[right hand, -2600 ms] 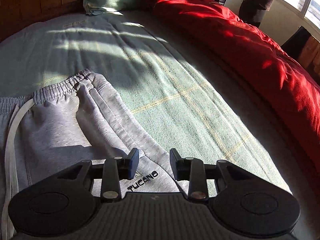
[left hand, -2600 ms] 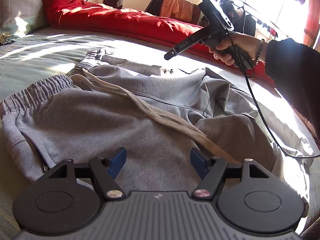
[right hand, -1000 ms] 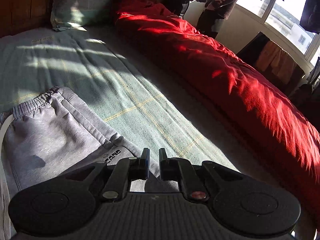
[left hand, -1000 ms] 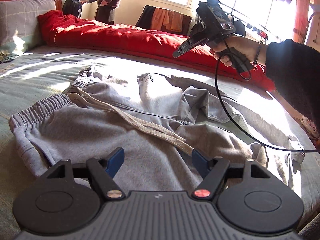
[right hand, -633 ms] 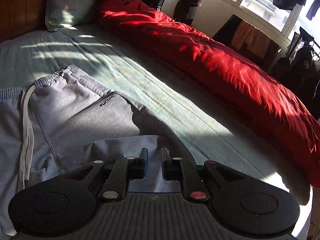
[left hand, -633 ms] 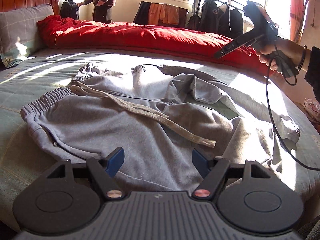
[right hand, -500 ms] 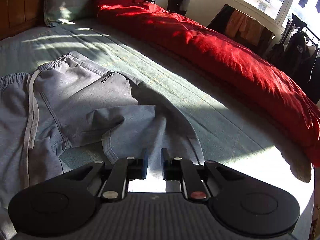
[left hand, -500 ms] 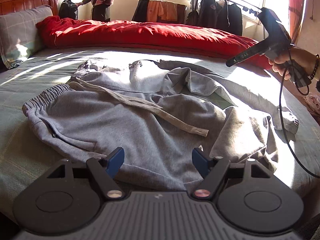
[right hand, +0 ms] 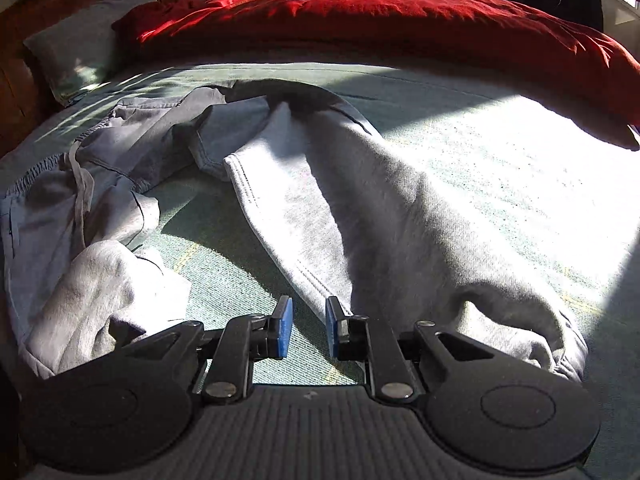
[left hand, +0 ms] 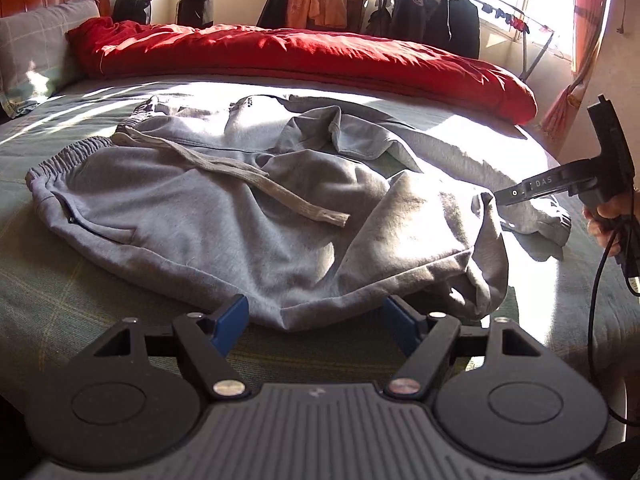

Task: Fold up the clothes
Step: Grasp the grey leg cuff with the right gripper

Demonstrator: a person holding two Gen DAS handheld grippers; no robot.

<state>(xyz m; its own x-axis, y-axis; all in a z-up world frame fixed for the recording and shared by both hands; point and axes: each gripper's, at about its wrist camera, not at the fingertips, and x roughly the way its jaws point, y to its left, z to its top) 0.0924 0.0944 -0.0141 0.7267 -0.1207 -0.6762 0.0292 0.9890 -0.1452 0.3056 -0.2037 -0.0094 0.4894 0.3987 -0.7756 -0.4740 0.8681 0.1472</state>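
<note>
On the green bed sheet (left hand: pixel 60 300) grey sweatpants (left hand: pixel 200 220) lay rumpled, the left gripper (left hand: pixel 316 322) wide open and empty near their edge, the right gripper (right hand: pixel 308 330) opening empty beside a leg, likely to grab it.

Grey sweatpants (left hand: pixel 208 216) lay crumpled on the green bed cover (left hand: pixel 60 304), elastic waistband to the left, pale drawstring (left hand: pixel 240 176) trailing across the seat, legs rumpled rightward.

Bare sheet (right hand: pixel 500 184) beside red duvet (right hand: pixel 400 20)
</note>
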